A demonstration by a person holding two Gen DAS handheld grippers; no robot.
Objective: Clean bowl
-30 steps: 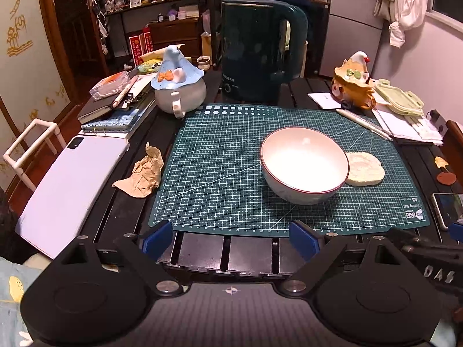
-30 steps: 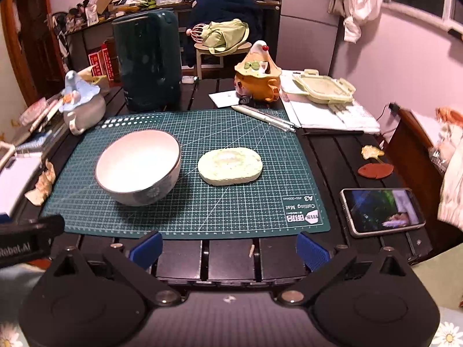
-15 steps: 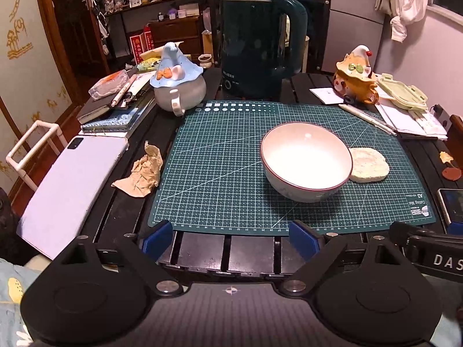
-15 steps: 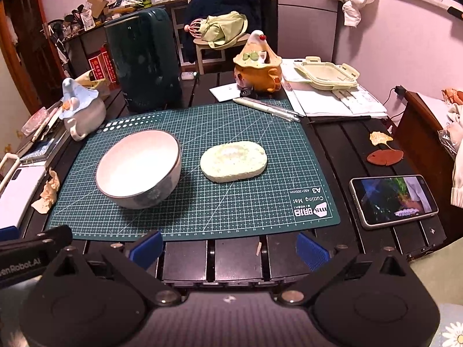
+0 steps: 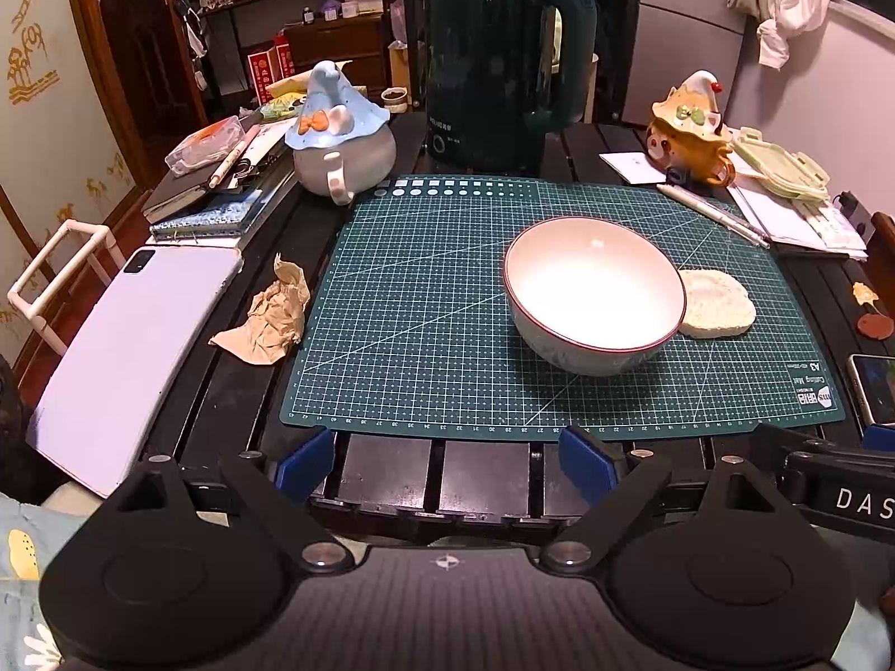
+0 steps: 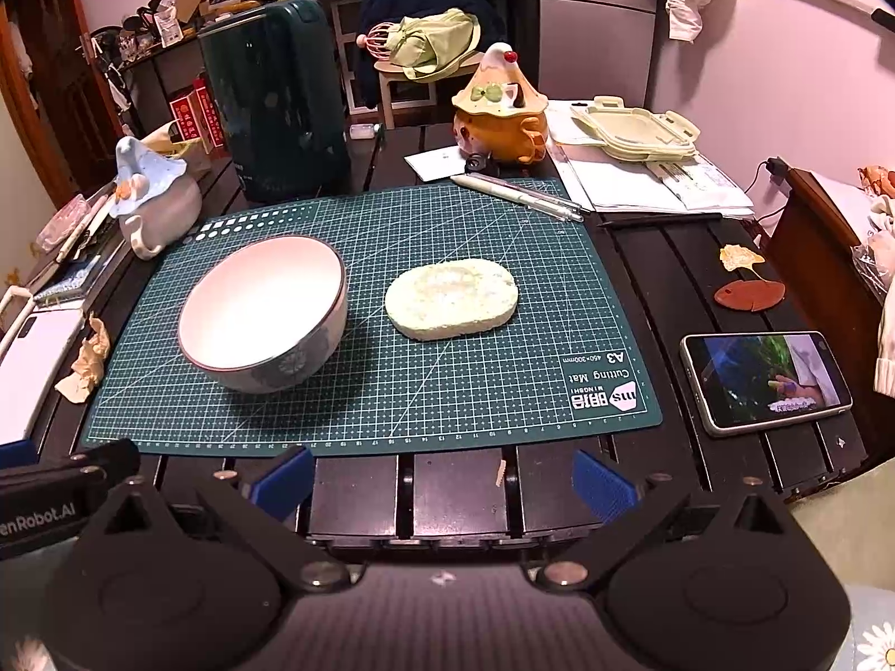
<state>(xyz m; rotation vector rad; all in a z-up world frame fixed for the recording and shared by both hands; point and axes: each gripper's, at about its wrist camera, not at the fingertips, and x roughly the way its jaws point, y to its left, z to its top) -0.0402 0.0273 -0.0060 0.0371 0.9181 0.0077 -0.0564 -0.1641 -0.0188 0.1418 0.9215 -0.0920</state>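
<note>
A white bowl (image 5: 594, 293) with a dark red rim stands upright on the green cutting mat (image 5: 425, 307); the right wrist view has the bowl (image 6: 263, 310) left of centre. A pale green oval sponge (image 6: 451, 298) lies flat on the mat just right of it, and the sponge (image 5: 716, 305) touches or nearly touches the bowl's side. My left gripper (image 5: 446, 461) is open at the table's near edge, short of the mat, holding nothing. My right gripper (image 6: 442, 480) is open too, at the near edge in front of the sponge.
A dark green kettle (image 5: 492, 67) stands behind the mat. A blue-hatted mug (image 5: 338, 154), books, a white tablet (image 5: 128, 335) and crumpled paper (image 5: 268, 316) are on the left. An orange figurine mug (image 6: 500, 112), pens (image 6: 520, 198), papers and a lit phone (image 6: 763, 380) are on the right.
Both grippers have shifted slightly, so the bowl and sponge look a little nearer and more centred. Bowl and sponge have not moved on the mat.
</note>
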